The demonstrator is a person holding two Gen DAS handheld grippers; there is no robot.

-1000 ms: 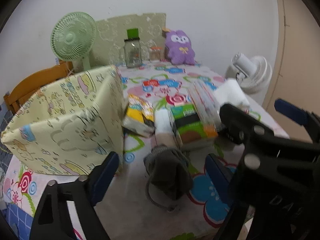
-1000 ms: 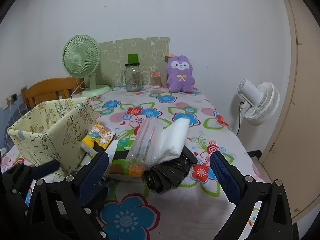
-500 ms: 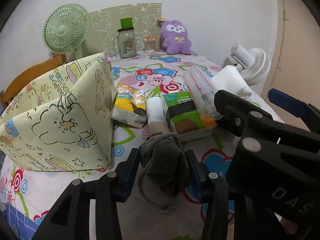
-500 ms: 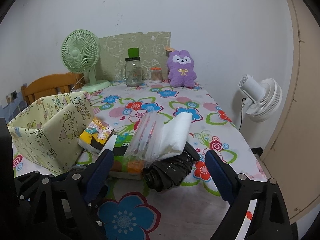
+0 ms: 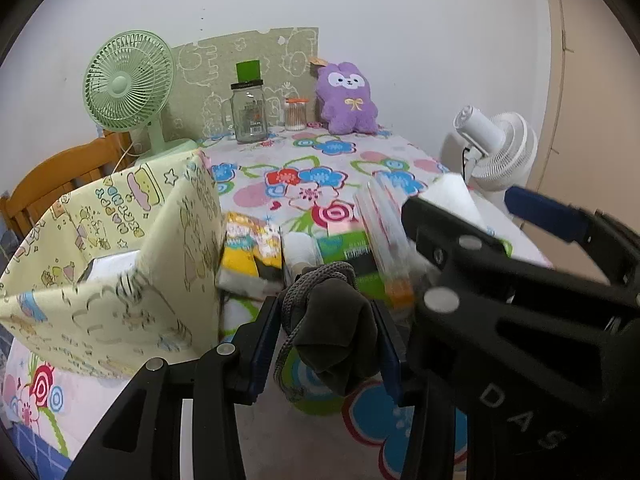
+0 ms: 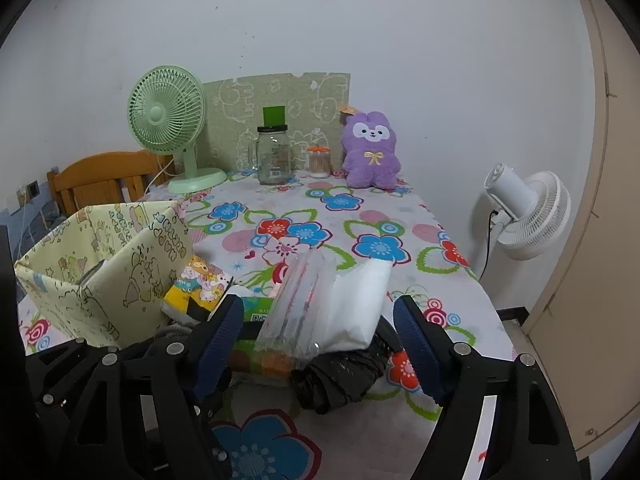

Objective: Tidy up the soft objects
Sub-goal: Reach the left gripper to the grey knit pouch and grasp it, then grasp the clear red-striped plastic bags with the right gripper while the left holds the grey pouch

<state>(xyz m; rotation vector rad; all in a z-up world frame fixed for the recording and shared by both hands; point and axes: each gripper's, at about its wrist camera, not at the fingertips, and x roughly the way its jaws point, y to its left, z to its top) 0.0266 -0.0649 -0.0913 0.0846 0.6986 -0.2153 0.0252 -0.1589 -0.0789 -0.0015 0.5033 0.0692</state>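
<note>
The grey drawstring pouch point(image 5: 336, 328) is hanging above the tabletop point(image 5: 328, 160), beside the yellow fabric box point(image 5: 120, 264), clenched in the left claw point(image 5: 328, 348). The right claw point(image 6: 320, 344), jaws just closing, is bracketing the plastic packets point(image 6: 320, 304) without touching.

Left gripper point(image 5: 326, 344) clamps grey pouch point(image 5: 336, 320)
</note>
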